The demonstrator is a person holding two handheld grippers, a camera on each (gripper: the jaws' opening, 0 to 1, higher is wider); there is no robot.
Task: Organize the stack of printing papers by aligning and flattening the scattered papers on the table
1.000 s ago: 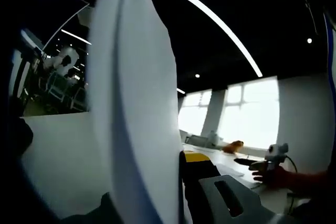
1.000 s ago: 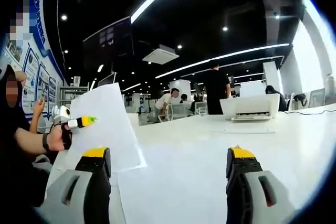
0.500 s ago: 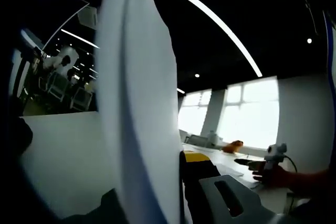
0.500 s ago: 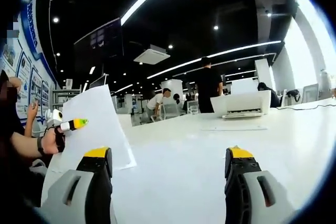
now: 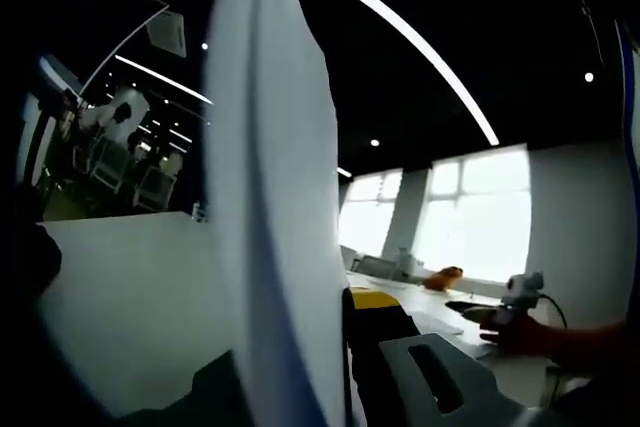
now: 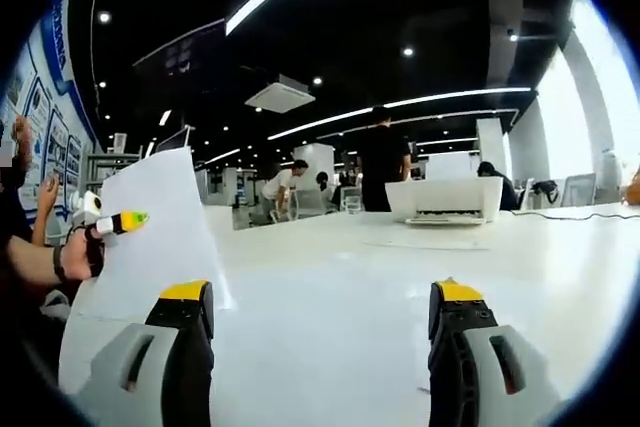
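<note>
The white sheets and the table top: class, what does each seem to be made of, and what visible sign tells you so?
White sheets: most likely plain printing paper, matt. They are thin, stand upright from the left gripper and bow gently, as the left gripper view shows edge-on.

Table top: probably a hard laminate or coated board, smooth with a soft sheen; the exact material cannot be told.
</note>
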